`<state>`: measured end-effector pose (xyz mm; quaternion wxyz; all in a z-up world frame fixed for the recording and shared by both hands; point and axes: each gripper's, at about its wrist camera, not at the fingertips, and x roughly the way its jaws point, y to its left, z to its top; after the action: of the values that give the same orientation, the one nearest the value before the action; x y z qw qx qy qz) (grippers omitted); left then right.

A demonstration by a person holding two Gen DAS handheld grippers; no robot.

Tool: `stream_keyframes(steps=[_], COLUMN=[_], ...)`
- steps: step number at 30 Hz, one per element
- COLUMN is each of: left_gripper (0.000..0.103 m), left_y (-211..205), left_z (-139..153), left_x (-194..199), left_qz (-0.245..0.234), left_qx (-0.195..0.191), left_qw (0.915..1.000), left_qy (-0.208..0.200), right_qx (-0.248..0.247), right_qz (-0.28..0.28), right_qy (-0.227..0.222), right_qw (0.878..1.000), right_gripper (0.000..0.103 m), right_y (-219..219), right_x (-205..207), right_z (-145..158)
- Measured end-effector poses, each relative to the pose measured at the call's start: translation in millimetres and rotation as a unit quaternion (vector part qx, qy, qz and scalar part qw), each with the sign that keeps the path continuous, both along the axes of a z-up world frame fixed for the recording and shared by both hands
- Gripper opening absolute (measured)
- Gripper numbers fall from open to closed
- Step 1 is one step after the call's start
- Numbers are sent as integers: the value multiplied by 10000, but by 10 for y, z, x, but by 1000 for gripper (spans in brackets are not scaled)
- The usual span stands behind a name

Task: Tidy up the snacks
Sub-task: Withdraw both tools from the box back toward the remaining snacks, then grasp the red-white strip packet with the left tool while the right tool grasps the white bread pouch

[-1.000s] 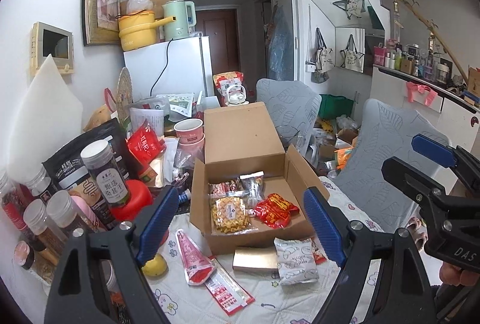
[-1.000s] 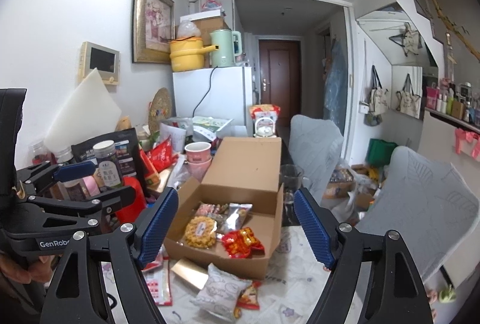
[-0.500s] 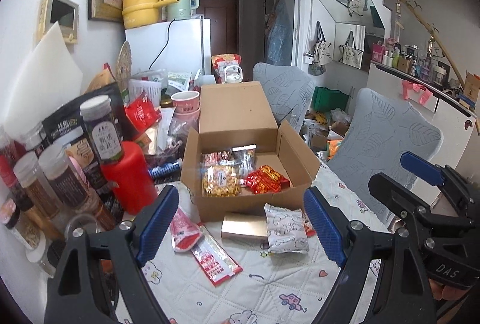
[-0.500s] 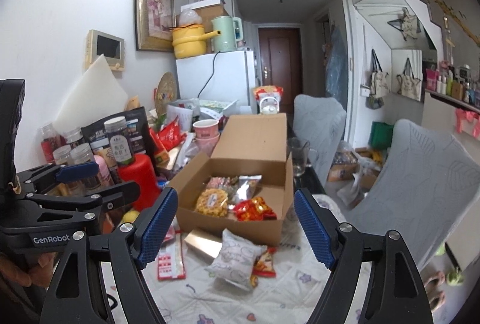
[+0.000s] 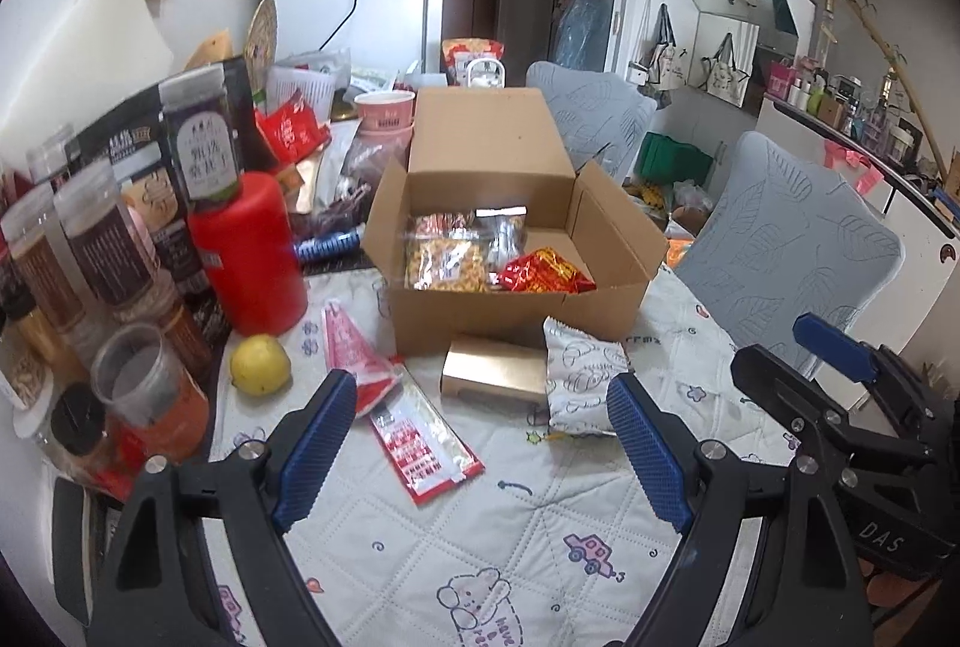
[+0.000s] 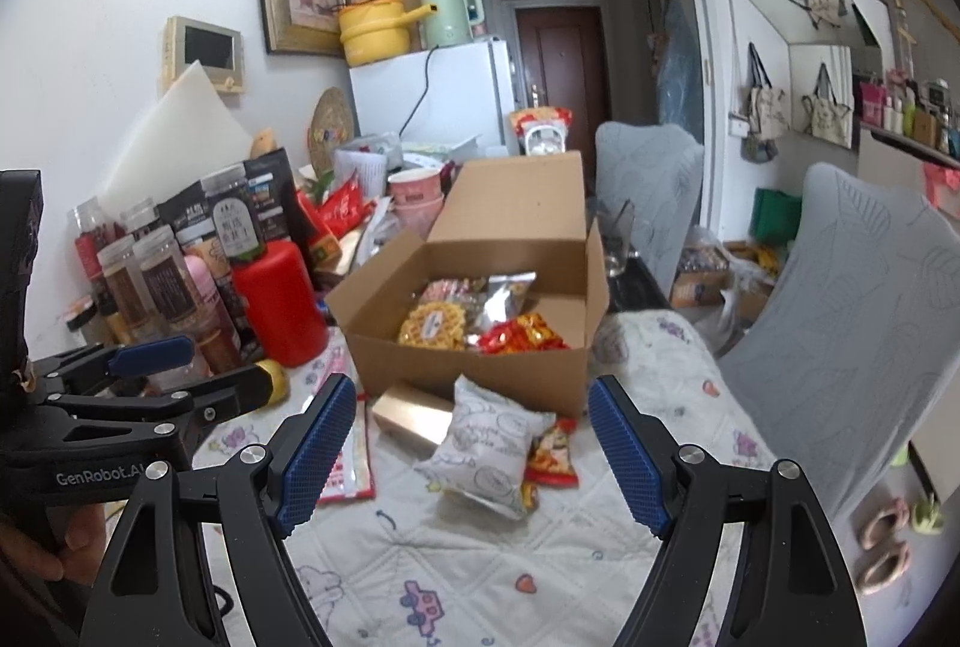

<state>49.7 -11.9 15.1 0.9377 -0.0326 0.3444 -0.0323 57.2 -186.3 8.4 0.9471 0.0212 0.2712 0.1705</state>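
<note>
The fingers (image 5: 315, 443) of the left gripper (image 5: 477, 443) stand wide apart with nothing between them, hanging over the quilted tablecloth (image 5: 480, 557). In this left wrist view the open cardboard box (image 5: 516, 311) sits ahead on the cloth, holding a yellow waffle packet (image 5: 445, 264), a silver packet (image 5: 504, 233) and a red packet (image 5: 543, 275). Just in front of the box lie a gold box (image 5: 495, 377) and, touching it, a white printed snack bag (image 5: 579, 377); two red sachets (image 5: 390, 401) lie to the left, near a lemon (image 5: 259, 364) and a red canister (image 5: 249, 251). The right gripper (image 5: 834, 377) shows at the right edge

From the right wrist view, the right gripper (image 6: 471, 443) also has its fingers (image 6: 624, 458) spread and empty. The white snack bag (image 6: 489, 446) lies between them on the cloth, beside a small red packet (image 6: 552, 452), with the cardboard box (image 6: 474, 365) behind. The left gripper (image 6: 198, 371) sits at the left, a hand (image 6: 54, 539) under it
</note>
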Motion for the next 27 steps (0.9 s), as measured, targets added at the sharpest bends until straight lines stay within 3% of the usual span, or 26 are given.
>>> stream_keyframes(steps=[6, 27], left_gripper=[86, 86], left_y=[-9, 264], left_z=[-187, -947], left_x=[-8, 471], left_qz=[127, 707], left_qx=[33, -131], left_qw=[9999, 9914], left_qy=[47, 1092], right_qx=[91, 111], right_qz=[145, 180], right_qy=[364, 1362], right_qw=[9992, 9905], right_gripper=[81, 81], right_y=[29, 129], right_x=[80, 738], right_z=[-262, -950])
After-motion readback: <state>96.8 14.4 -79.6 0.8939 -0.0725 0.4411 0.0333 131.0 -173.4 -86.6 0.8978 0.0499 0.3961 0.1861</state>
